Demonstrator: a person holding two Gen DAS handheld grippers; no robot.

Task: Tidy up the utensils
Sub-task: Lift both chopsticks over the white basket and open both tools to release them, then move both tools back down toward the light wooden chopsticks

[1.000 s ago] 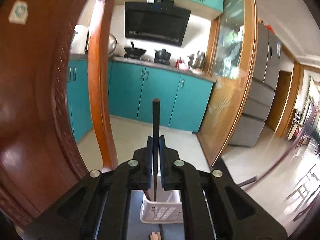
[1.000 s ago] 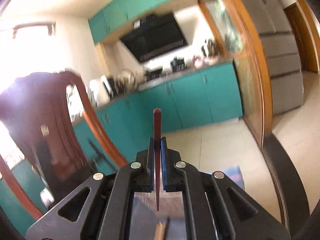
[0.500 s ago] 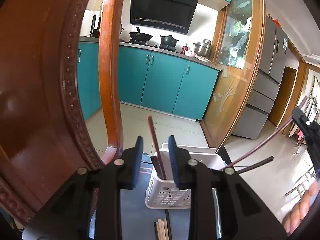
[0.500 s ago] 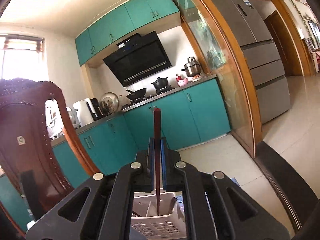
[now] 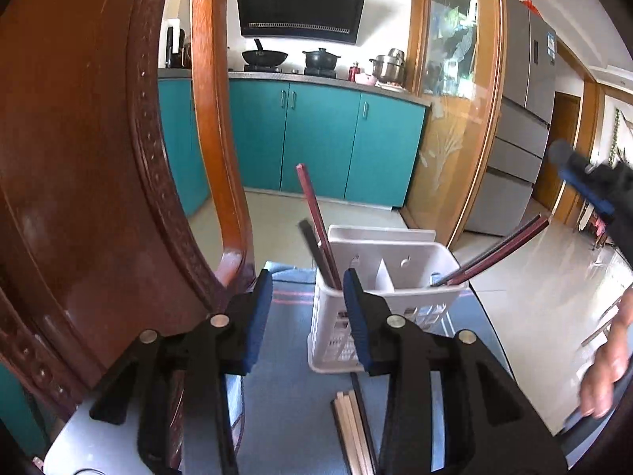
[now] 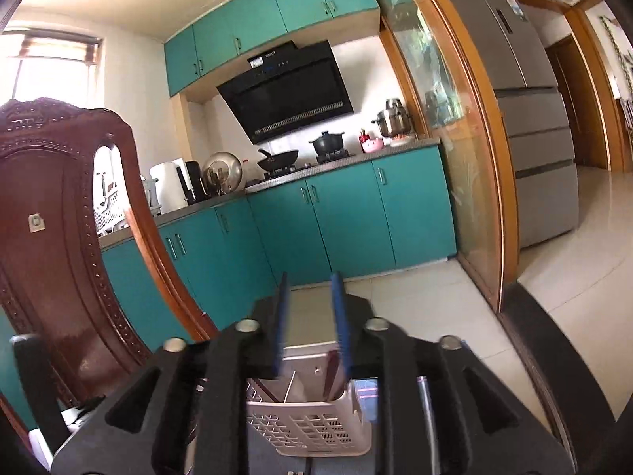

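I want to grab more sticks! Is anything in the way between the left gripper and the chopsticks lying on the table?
Nothing visible blocks them. The loose chopsticks lie flat on the blue mat, just below the left gripper, whose jaws are opening with nothing between them. The white basket stands farther back, beyond them, not in the path.

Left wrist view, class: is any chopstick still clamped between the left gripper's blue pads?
No: the left gripper is opening with nothing between its pads; the chopsticks stand in the white basket.

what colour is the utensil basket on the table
White; the basket shows best in the left wrist view.
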